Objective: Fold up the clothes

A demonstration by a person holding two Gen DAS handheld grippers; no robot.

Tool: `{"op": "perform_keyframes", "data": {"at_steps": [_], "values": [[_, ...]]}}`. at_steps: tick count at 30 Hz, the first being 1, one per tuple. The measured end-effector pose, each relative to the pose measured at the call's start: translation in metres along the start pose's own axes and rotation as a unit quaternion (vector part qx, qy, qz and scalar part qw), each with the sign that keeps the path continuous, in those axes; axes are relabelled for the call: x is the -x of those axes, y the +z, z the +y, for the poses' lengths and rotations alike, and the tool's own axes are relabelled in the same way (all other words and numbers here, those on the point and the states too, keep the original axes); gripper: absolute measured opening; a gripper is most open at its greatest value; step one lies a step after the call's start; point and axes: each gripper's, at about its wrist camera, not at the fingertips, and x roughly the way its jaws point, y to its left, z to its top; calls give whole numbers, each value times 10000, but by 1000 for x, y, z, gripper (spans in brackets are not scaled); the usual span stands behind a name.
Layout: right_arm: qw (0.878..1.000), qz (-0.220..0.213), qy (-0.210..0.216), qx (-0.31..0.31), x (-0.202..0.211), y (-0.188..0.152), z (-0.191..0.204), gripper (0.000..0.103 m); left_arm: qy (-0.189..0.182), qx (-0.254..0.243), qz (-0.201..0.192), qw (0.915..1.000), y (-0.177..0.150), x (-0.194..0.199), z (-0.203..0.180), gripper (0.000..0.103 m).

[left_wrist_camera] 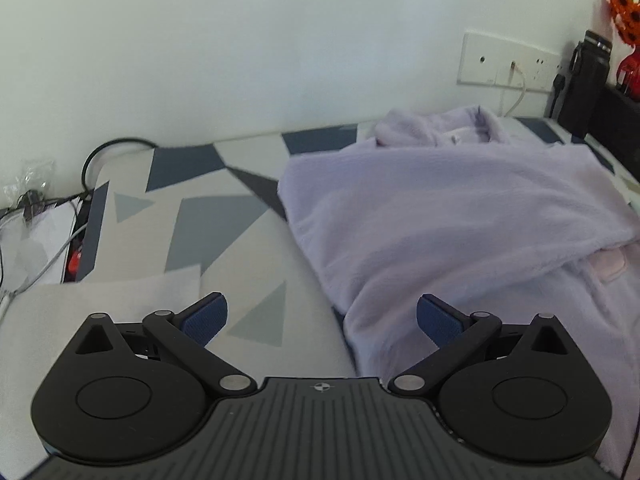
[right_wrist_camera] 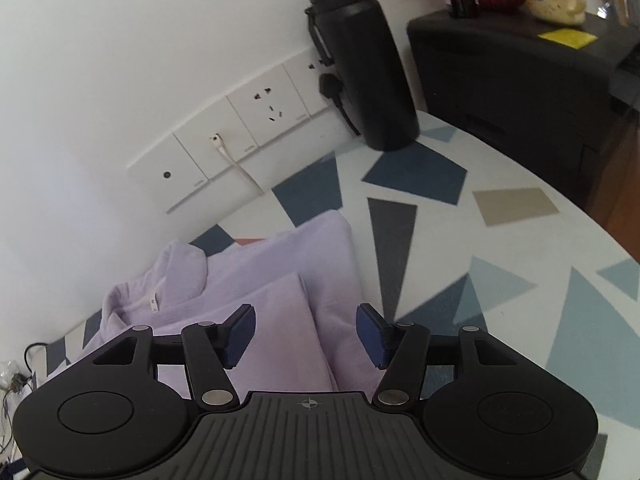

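The left wrist view is taken from low over the tabletop [left_wrist_camera: 248, 216], facing the white wall, with the lilac garment [left_wrist_camera: 440, 216] close at the right of the frame. The right wrist view is taken from directly above the same garment [right_wrist_camera: 280, 300], tilted clockwise and set nearer the wall. Shared by both views are the garment's collar, the socket panel [left_wrist_camera: 508, 66] [right_wrist_camera: 240, 140] and the black bottle [left_wrist_camera: 588, 84] [right_wrist_camera: 360, 60], seen upper right in each.

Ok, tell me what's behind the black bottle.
Behind the black bottle is the white wall with the socket panel; a black plug sits in it beside the bottle. The bottle covers the panel's far end.
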Motion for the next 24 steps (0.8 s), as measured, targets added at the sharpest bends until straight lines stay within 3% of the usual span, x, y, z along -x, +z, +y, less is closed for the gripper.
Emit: {"op": "perform_keyframes", "data": {"at_steps": [5,8,11,13,17,24], "values": [[9993,-138,97,337,-7,16,17,52,-561,320,-319,9974,33,16,9,103],[9986,-136,150,494,-17,21,18,52,-458,896,-344,9943,48,1,29,103],[9975,-45,59,701,-35,20,19,50,-721,1536,-254,9852,58,-29,50,91],[9971,13,47,760,-47,20,19,48,-667,1915,-42,9792,64,-53,62,84],[9961,6,127,873,-65,22,22,48,-577,2300,109,9714,69,-86,74,83],[9911,525,-12,1223,-102,13,34,44,-526,2928,284,9543,74,-123,79,84]]}}
